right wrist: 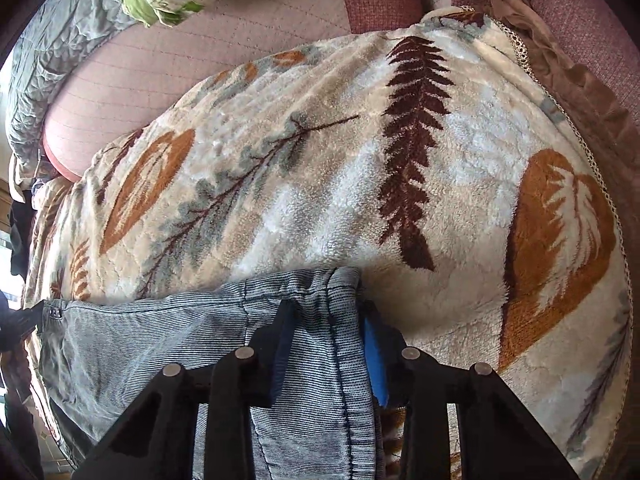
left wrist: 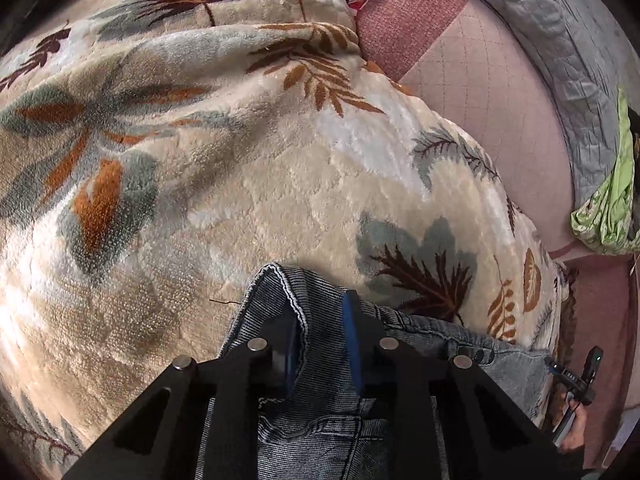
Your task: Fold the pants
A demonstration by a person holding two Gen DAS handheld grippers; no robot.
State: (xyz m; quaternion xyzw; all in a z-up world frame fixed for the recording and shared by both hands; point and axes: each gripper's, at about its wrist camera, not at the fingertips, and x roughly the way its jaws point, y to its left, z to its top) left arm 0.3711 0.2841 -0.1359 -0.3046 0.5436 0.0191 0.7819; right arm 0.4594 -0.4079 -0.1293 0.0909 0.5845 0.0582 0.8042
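Observation:
The pants are grey-blue denim jeans [left wrist: 316,412], held up over a fleece leaf-print blanket [left wrist: 240,184]. My left gripper [left wrist: 320,320] is shut on the jeans' waistband edge, denim bunched between its blue-padded fingers. My right gripper [right wrist: 328,320] is shut on another edge of the jeans [right wrist: 160,344], with a seam running down between its fingers. The denim stretches leftward from the right gripper towards the left gripper, whose dark edge shows at the far left of the right wrist view [right wrist: 24,320]. The right gripper shows at the lower right of the left wrist view [left wrist: 580,372].
The blanket [right wrist: 340,168] covers a pink quilted couch seat [left wrist: 492,92]. A grey quilted cover [left wrist: 560,40] lies behind it. Green patterned cloth [left wrist: 608,208] is bunched at the couch edge. A brown cloth [right wrist: 568,64] lies by the blanket's far right corner.

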